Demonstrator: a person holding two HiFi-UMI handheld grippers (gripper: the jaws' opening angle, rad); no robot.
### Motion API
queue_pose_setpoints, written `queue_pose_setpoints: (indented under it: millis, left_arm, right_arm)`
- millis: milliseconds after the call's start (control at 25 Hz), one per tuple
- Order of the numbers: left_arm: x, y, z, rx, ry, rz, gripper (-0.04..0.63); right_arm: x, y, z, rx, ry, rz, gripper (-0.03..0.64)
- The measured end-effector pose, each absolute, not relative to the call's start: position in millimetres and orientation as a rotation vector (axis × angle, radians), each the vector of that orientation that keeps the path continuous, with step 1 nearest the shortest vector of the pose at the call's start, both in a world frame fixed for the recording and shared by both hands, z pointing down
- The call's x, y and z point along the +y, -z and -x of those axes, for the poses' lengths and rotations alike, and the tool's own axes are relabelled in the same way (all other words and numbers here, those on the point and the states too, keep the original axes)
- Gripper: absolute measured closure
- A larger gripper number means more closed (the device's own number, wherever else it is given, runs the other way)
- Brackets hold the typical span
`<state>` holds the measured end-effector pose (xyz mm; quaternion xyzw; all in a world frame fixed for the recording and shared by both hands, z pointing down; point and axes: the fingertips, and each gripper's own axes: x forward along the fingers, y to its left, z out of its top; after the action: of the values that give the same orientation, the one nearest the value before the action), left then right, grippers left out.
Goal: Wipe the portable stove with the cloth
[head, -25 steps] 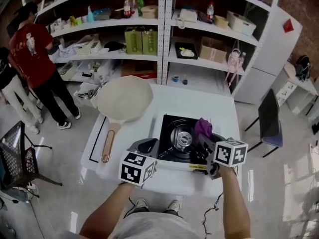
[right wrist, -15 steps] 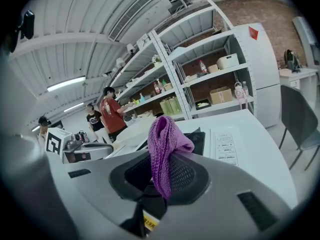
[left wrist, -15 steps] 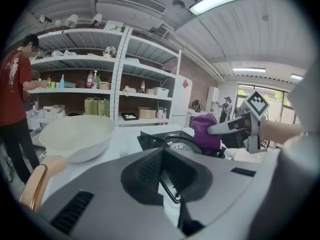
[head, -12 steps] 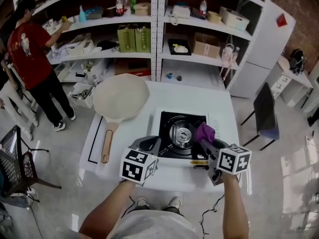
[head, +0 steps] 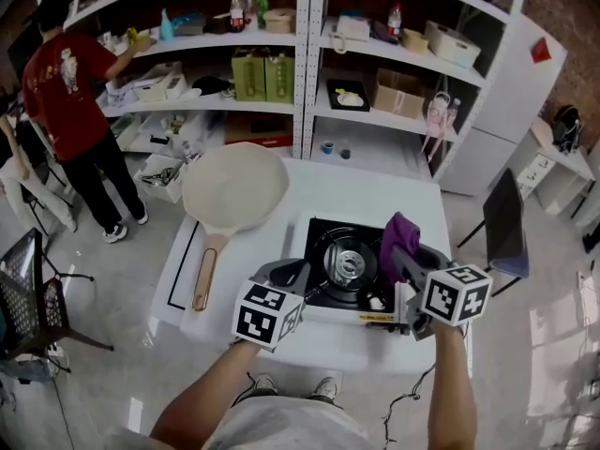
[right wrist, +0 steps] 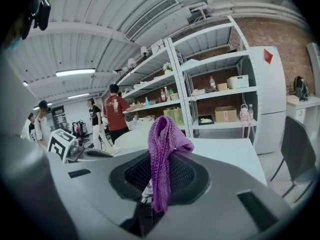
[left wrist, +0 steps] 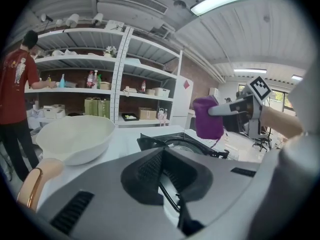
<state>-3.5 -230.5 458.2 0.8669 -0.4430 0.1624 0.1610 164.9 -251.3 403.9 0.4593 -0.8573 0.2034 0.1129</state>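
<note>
Gripping tight, the right gripper (head: 405, 262) has its two jaws clamped on the cloth (right wrist: 162, 149). It's a purple, chunky-knit rag with a ribbed weave. It is bunched into a soft hump above the jaws, and one narrow tail droops down between them. From the head view the cloth sits over the right side of the portable stove (head: 319, 242). In the left gripper view its rounded lower end looks to hang just above the stove's top, not pressed onto it.

The stove is a flat, squarish unit with a glossy black top plate. A round metal burner (head: 343, 264) shines at its centre inside a ring of dark pan supports, and a pale casing runs along its near edge. It stands on the smooth white table (head: 366, 190), toward the near right.

Over to the left gripper (head: 287, 274): its grey jaws are drawn together into a wedge, with only a thin dark seam between them and nothing held. It sits at the stove's near-left corner, though I can't say whether it touches.

To the stove's left lies a wide, shallow, cream-coloured pan (head: 234, 187), matte and round, with a long tan wooden handle (head: 202, 275) pointing toward the person.

Behind the table stand white metal shelves (head: 305, 54) stacked with boxes and bottles. A person in a red shirt (head: 70, 73) stands at their left end.
</note>
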Motion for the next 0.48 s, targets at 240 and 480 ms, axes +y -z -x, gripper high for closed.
queue_pose_setpoints:
  millis: [240, 480]
  left_arm:
    - [-238, -456, 10, -1.328, -0.459, -2.444, 0.591]
    - [-241, -459, 16, -1.400, -0.468, -2.393, 0.590]
  right_arm:
    - [-295, -379, -141, -2.599, -0.553, -1.236, 0.552]
    - [-342, -389, -100, -2.630, -0.597, -1.063, 0.552]
